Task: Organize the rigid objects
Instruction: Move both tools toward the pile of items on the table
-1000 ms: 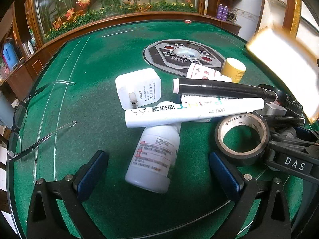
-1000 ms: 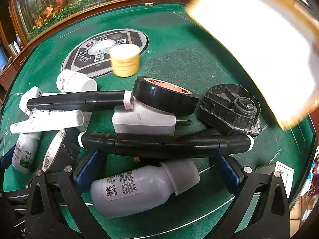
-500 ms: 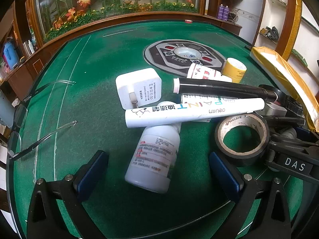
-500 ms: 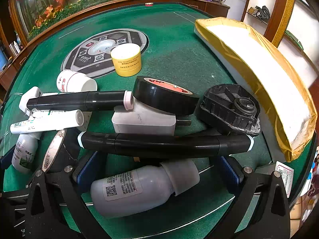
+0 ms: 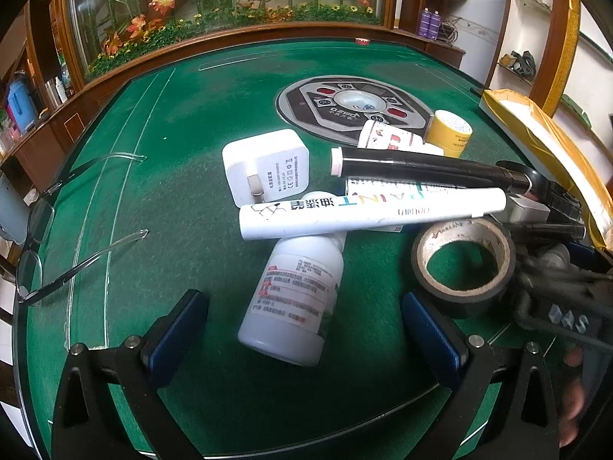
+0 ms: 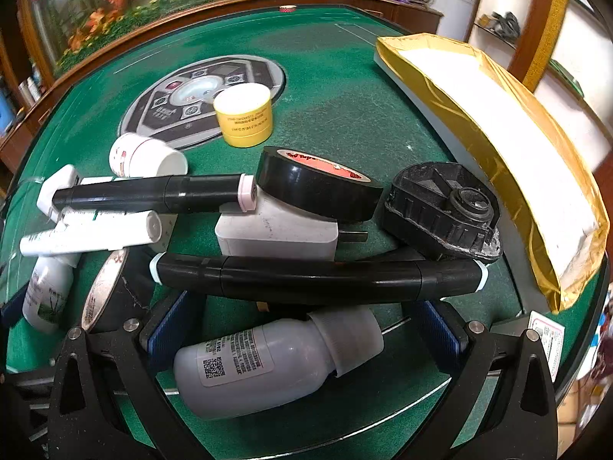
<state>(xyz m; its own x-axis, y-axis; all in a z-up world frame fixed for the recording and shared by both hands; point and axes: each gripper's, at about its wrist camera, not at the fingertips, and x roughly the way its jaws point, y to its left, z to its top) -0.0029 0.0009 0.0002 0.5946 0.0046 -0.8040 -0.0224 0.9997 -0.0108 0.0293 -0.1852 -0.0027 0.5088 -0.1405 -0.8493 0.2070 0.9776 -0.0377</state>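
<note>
As seen from the left wrist, the left gripper point(image 5: 304, 331) sits low over the green felt table point(image 5: 161, 176), level, its blue-padded jaws wide apart and holding nothing. Between the pads, toward 12 o'clock, a white bottle point(image 5: 295, 299) lies on its side, its cap end tucked under a white paint marker point(image 5: 371, 212) that lies crosswise. At 11 o'clock of the bottle rests a white plug adapter point(image 5: 266, 166); at 3 o'clock a black tape roll point(image 5: 463, 264) lies flat, just beside the right pad. A black marker point(image 5: 425, 166) lies beyond the paint marker, with a yellow jar point(image 5: 450, 132) at 1 o'clock. Eyeglasses point(image 5: 42, 237) rest at 9 o'clock near the table edge. Blurred fingers point(image 5: 572, 395) show at 4 o'clock.

Viewed from the right wrist, the right gripper point(image 6: 302, 339) is likewise low and level, jaws apart, flanking a grey-white bottle point(image 6: 276, 360) lying on its side; whether the pads touch it cannot be told. A long black tube point(image 6: 318, 278) lies crosswise just beyond, at 12 o'clock. Behind it a second black tape roll point(image 6: 318, 186) leans on a white charger point(image 6: 276, 235). A black plastic housing point(image 6: 440, 211) sits at 1 o'clock, and a gold-wrapped tray point(image 6: 498, 153) at 2 o'clock.
</note>
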